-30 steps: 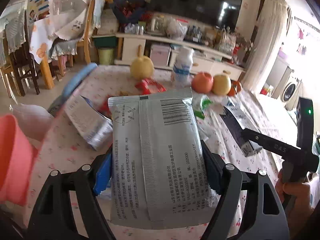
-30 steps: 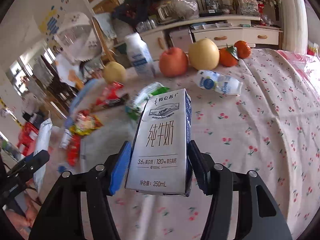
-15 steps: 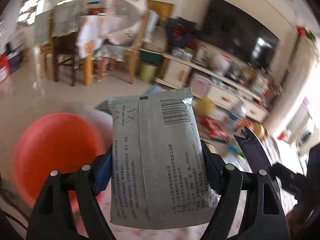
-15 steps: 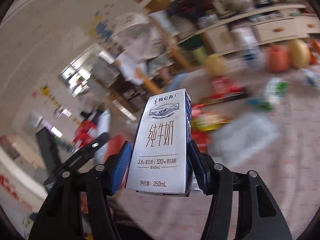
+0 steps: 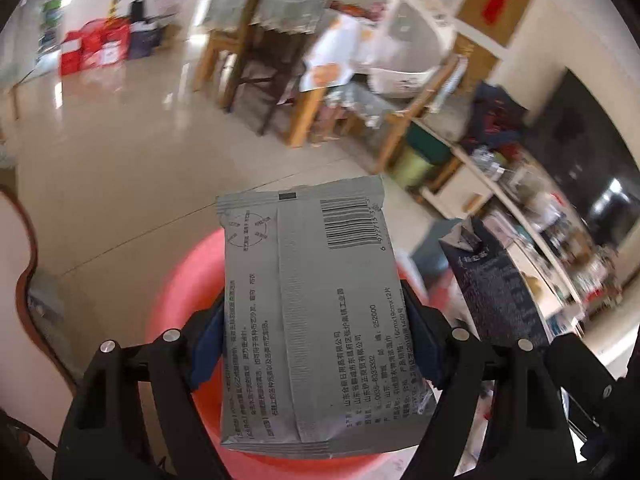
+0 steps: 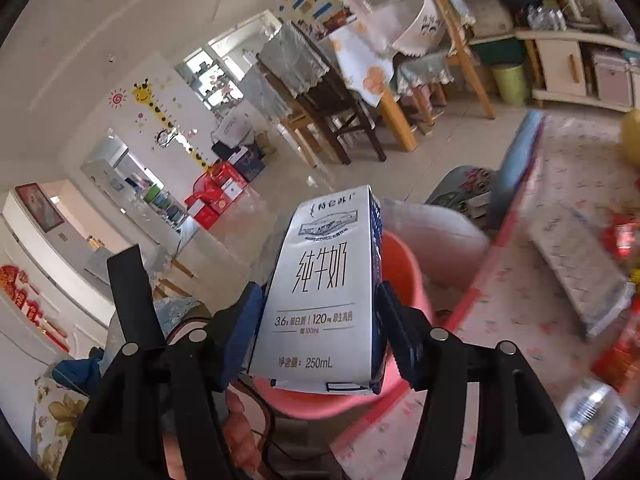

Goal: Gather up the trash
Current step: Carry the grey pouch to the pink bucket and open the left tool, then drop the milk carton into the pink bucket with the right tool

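Note:
My left gripper (image 5: pixel 316 320) is shut on a grey foil packet (image 5: pixel 304 260), held upright over a pink bin (image 5: pixel 188 280) that stands on the floor. In the right wrist view, my right gripper (image 6: pixel 320 312) holds a white and blue milk carton (image 6: pixel 320 272) above the same pink bin (image 6: pixel 400 280). Its jaws are opening, with the carton still between the pads and touching them. The milk carton (image 5: pixel 492 288) also shows at the right of the left wrist view, close beside the packet. One black finger of the left gripper (image 6: pixel 132 300) rises at the left of the right wrist view.
The table with the cherry-print cloth (image 6: pixel 540 240) lies to the right, with wrappers and a plastic bottle (image 6: pixel 596 404) on it. Wooden chairs (image 6: pixel 340 120) and a green waste bin (image 6: pixel 510 80) stand across the tiled floor. A hand (image 6: pixel 236 432) grips a handle below.
Both grippers have swung left, away from the table top, and now hang over the pink bin. The packet and the carton came along with them.

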`<state>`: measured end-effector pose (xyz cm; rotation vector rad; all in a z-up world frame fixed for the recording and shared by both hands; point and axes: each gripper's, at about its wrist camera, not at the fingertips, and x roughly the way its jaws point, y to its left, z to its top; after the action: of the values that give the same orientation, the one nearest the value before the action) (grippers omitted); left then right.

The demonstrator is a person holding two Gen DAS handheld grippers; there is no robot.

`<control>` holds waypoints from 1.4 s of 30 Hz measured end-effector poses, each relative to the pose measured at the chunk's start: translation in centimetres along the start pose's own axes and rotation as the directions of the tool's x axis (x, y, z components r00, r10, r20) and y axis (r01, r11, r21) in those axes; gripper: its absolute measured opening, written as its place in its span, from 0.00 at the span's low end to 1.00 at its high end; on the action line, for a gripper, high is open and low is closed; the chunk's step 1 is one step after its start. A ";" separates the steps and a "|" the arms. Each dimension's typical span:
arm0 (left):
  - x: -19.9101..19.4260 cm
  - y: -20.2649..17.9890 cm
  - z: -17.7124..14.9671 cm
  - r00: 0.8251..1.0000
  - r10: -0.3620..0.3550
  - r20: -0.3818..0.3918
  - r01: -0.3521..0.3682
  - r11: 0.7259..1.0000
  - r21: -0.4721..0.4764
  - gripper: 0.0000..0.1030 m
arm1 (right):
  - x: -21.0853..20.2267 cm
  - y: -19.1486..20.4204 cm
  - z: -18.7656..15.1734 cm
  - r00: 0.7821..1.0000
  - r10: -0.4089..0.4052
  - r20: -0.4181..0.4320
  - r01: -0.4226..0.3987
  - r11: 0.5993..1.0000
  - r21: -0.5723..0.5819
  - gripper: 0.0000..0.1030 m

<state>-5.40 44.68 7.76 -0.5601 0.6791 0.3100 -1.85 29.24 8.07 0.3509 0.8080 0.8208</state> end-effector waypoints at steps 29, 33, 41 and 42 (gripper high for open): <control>-2.1 -9.2 -2.3 0.977 -0.161 0.140 0.099 0.925 0.367 0.91 | -8.9 -4.6 -11.4 0.936 -0.338 0.093 0.346 0.934 -0.086 0.95; -2.7 -10.4 -3.2 0.971 -0.185 0.150 0.111 0.909 0.402 0.91 | -10.2 -4.8 -12.6 0.930 -0.357 0.092 0.366 0.924 -0.113 0.95; -2.9 -13.5 -5.3 0.966 -0.240 0.093 0.173 0.872 0.458 0.91 | -12.4 -6.6 -14.1 0.920 -0.382 0.084 0.389 0.917 -0.092 0.95; -2.8 -13.8 -5.5 0.967 -0.243 0.084 0.178 0.869 0.462 0.91 | -12.7 -6.8 -14.2 0.921 -0.380 0.083 0.386 0.918 -0.087 0.95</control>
<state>-4.14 30.06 11.35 -0.1587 0.5236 -0.0210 -14.32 14.90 1.21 0.1192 0.7406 0.4767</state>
